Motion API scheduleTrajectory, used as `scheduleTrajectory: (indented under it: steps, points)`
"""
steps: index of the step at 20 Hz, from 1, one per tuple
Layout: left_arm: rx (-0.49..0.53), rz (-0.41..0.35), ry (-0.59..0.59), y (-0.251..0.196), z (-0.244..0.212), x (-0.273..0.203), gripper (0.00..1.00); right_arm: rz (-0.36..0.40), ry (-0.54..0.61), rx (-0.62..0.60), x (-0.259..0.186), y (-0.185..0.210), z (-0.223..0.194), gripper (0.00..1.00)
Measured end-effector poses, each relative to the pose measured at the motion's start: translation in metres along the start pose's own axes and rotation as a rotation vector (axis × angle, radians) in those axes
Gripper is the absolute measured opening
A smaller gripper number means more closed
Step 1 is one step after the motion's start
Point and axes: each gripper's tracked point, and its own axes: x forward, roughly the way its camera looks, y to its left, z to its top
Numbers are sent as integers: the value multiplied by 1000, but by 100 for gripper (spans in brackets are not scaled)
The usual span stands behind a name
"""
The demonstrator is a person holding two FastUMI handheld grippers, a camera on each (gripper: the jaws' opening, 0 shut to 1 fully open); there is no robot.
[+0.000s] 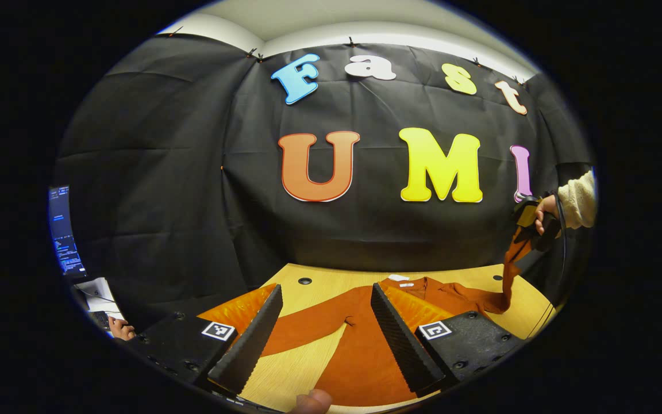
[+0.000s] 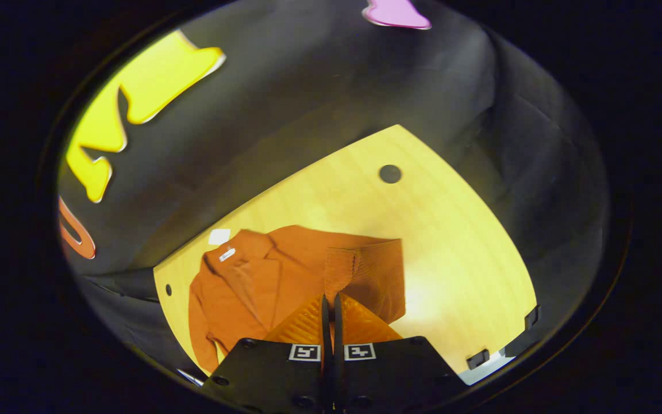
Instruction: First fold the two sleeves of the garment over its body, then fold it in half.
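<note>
A rust-orange garment (image 1: 360,351) lies collar-away on the wooden table (image 1: 291,374). One of its sleeves (image 1: 302,333) stretches flat to the left. My left gripper (image 1: 326,287) hovers open above that sleeve and the body, with nothing between its fingers. At the far right, my right gripper (image 1: 529,221), held by a hand in a cream sleeve, lifts the other sleeve (image 1: 512,270) high off the table. In the right gripper view the right gripper (image 2: 329,302) is shut on that sleeve's cuff, and the sleeve (image 2: 365,270) hangs down to the garment (image 2: 250,282) below.
A monitor (image 1: 61,230) and papers (image 1: 98,293) sit at the far left, with a person's hand (image 1: 121,329) beside them. The table (image 2: 451,247) has round holes (image 2: 390,173) near its back edge. A white tag (image 2: 219,236) lies by the collar.
</note>
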Motion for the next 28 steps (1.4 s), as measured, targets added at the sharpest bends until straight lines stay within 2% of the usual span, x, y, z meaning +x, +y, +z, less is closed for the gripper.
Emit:
scheduleTrajectory:
  steps: [2,5,10,15,21,25,28]
  points:
    - [-18,-1,12,6,-12,5,100,3,-2,-70,1,40,-9,0]
    - [-26,-20,6,11,-20,10,100,55,27,-163,7,116,-35,0]
    - [-35,-40,25,23,-35,16,100,115,99,-284,36,230,-101,1]
    - [-41,3,16,48,-34,20,100,121,136,-369,78,304,-155,0]
    - [-46,17,71,62,-56,12,100,47,198,-464,146,338,-221,0]
    - [-53,51,100,75,-65,4,100,13,193,-514,167,343,-239,1]
    - [-56,63,115,79,-71,0,100,20,191,-512,171,345,-240,3]
